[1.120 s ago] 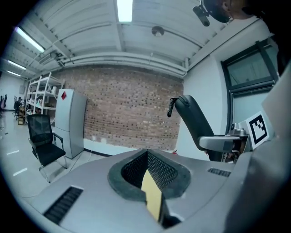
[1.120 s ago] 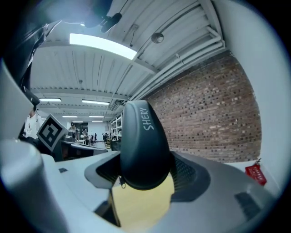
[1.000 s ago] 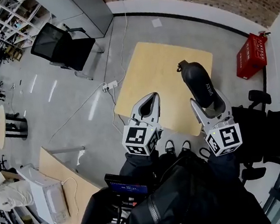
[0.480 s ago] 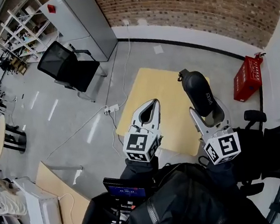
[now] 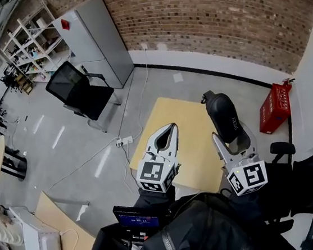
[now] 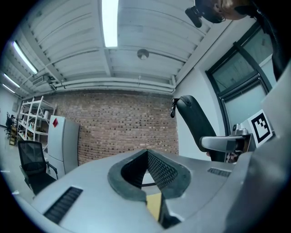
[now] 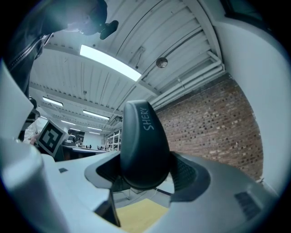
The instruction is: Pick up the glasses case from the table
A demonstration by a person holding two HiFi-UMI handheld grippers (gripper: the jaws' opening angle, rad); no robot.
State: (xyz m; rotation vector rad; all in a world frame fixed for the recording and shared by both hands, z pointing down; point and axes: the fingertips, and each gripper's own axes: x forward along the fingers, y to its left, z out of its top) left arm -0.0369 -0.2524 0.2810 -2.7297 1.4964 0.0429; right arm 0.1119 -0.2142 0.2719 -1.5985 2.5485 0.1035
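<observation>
Case [image 5: 223, 116] held over the yellow worktop [image 5: 180, 133].
Right gripper [image 5: 230, 136] fingers grasp it; left gripper [image 5: 170, 127] fingers clenched; brick wall [image 5: 217, 18] far behind.

The glasses case [image 5: 223, 118] is a dark, smooth, rounded oblong, closed, with white "SHERY" lettering on its side [image 7: 143, 143]. Its near end sits clamped in the right gripper [image 5: 233, 140], and its far end, bearing a small tab, points toward 11 o'clock, raised off the table [image 5: 182, 127].

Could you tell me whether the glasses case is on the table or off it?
Off it: the right hand-held gripper clamps the glasses case above the table.
</observation>
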